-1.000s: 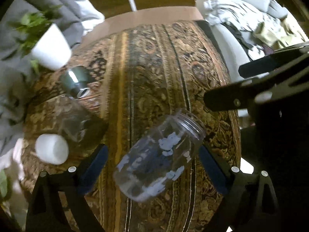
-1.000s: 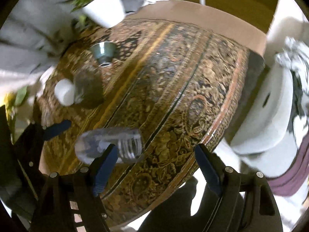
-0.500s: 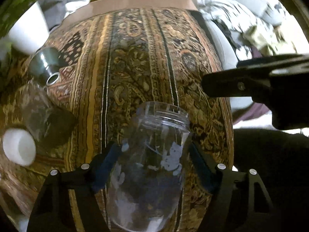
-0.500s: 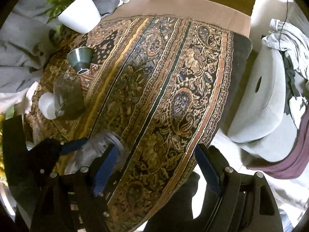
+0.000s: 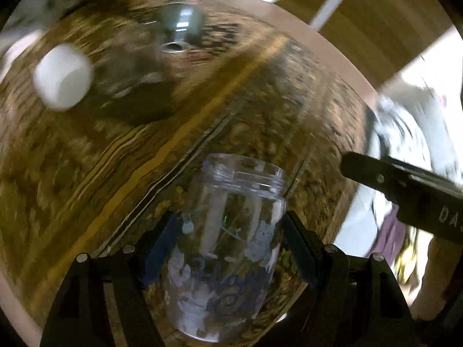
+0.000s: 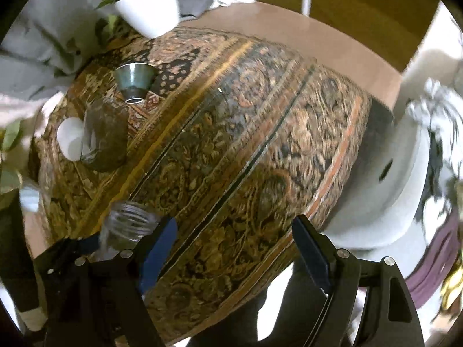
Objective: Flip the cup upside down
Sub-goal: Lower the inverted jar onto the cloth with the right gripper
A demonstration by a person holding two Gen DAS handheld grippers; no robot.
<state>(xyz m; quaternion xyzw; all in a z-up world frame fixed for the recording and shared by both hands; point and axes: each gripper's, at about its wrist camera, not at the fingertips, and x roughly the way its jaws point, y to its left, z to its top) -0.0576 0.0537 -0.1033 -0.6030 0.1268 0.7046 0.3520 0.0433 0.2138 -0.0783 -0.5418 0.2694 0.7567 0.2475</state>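
A clear glass jar cup (image 5: 231, 243) with white and blue print sits between the fingers of my left gripper (image 5: 231, 245), which is shut on its body. Its open mouth points away from the camera, toward the patterned tablecloth (image 5: 202, 121). The left wrist view is blurred by motion. In the right wrist view the jar's threaded mouth (image 6: 127, 225) shows at lower left, held by the left gripper. My right gripper (image 6: 234, 248) is open and empty above the table's near edge. Its arm (image 5: 405, 190) shows at the right of the left wrist view.
A metal cup (image 6: 134, 82), a dark glass (image 6: 105, 136) and a white cup (image 6: 71, 137) stand upside down at the table's far left. A white plant pot (image 6: 150, 3) stands behind them. A grey round seat (image 6: 385, 190) is to the right.
The left gripper has closed on the jar, lifted it and turned with it; the view has swung and blurred. The right gripper has stayed open, shifting only slightly.
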